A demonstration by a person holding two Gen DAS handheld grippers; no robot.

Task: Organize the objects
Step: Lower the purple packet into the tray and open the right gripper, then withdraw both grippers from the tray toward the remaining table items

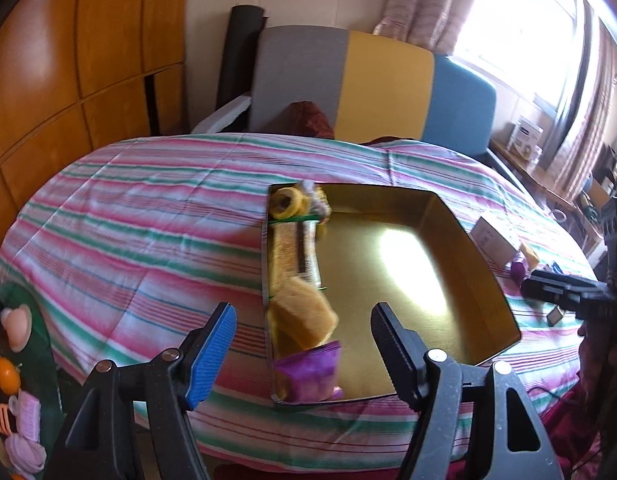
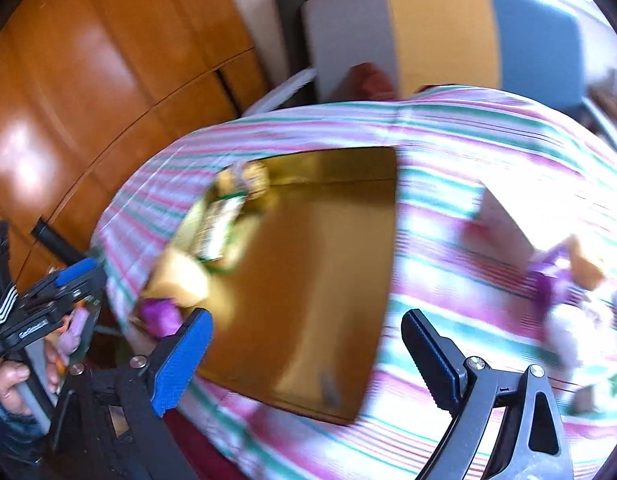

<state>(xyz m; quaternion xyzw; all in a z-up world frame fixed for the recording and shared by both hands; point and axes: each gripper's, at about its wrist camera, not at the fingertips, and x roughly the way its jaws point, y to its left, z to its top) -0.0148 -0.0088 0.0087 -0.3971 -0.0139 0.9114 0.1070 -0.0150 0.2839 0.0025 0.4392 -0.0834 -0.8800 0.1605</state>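
Left wrist view — sharp, showing the gold tray [image 1: 460, 264] lying on the striped bedcover [image 1: 128, 220], with snack packets [image 1: 304, 316] lining its 9 o'clock wall. Right wrist view — blurring, showing loose packets [image 2: 564, 280] sitting at 3 o'clock on the cover. Left gripper [image 1: 304, 320] is hanging with jaws apart, holding nothing. Right gripper [image 2: 304, 344] is gaping wide, gripping nothing.

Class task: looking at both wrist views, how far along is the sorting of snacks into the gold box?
Done: several snacks line one side of the gold box, among them a yellow cake and a purple packet. In hand: nothing; the left gripper and right gripper both show open, empty jaws. Left: loose packets on the striped cover beside the box.
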